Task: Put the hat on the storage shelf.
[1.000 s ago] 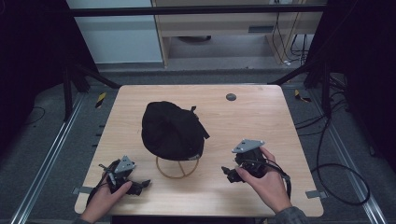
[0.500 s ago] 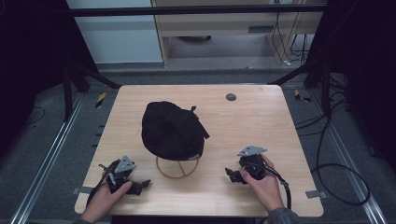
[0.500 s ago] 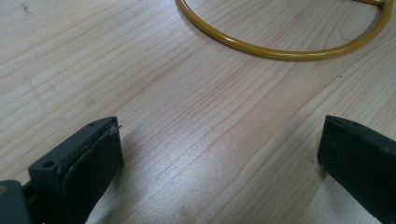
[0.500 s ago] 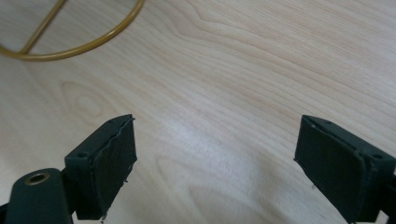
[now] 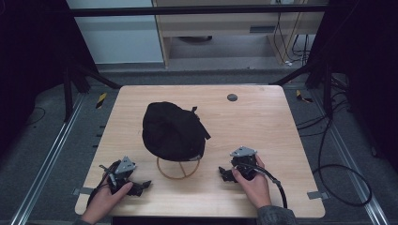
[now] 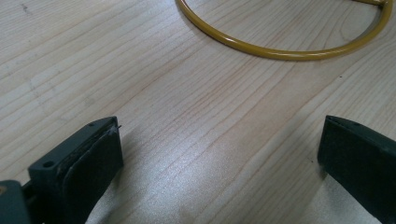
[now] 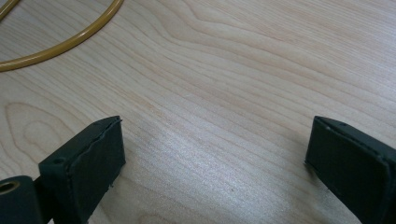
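Jaws of both grippers stand wide apart with nothing between them, resting low on the tabletop [image 5: 281,117]. The right gripper's [image 5: 228,175] have just been opening. The cap [image 5: 172,131] sits on its stand [image 5: 178,169] between them, slightly nearer the right gripper than the left gripper [image 5: 138,187].

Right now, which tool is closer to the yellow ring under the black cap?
Left, narrowly. The left tool rests just off the yellow ring's near-left edge, jaws open and pointing toward it. The right tool sits a little farther off its right side, jaws open, empty.
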`<state>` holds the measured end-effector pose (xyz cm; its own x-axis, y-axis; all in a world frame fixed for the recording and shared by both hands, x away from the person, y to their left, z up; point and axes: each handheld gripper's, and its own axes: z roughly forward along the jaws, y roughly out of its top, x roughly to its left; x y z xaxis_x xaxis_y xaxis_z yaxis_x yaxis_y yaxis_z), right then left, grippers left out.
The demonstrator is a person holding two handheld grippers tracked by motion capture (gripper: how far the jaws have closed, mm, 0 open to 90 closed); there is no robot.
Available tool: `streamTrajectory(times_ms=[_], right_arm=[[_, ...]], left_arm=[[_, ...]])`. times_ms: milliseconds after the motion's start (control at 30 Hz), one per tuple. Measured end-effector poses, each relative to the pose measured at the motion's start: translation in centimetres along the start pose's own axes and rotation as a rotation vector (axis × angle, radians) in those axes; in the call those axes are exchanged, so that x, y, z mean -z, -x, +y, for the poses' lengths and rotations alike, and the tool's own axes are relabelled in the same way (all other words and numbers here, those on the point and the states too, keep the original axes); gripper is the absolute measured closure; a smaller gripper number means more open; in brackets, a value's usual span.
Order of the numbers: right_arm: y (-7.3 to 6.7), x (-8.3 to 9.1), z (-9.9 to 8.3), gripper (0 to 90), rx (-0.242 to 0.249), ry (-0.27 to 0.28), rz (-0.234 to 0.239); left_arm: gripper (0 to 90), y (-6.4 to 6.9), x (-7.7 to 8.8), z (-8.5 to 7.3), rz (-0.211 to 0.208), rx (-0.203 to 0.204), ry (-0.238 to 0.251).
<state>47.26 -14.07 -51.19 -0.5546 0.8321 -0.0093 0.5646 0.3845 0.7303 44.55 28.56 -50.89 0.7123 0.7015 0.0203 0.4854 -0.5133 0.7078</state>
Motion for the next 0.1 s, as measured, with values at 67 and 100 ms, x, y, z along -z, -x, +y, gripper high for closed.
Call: streamTrajectory(times_ms=[67,100], right_arm=[[0.0,0.0,0.0,4.6,0.0,0.0,0.0],[0.0,0.0,0.0,4.6,0.0,0.0,0.0]], left_arm=[[0.0,0.0,-0.01,0.02,-0.001,-0.001,0.0],[0.0,-0.01,-0.03,0.03,-0.001,-0.002,-0.001]])
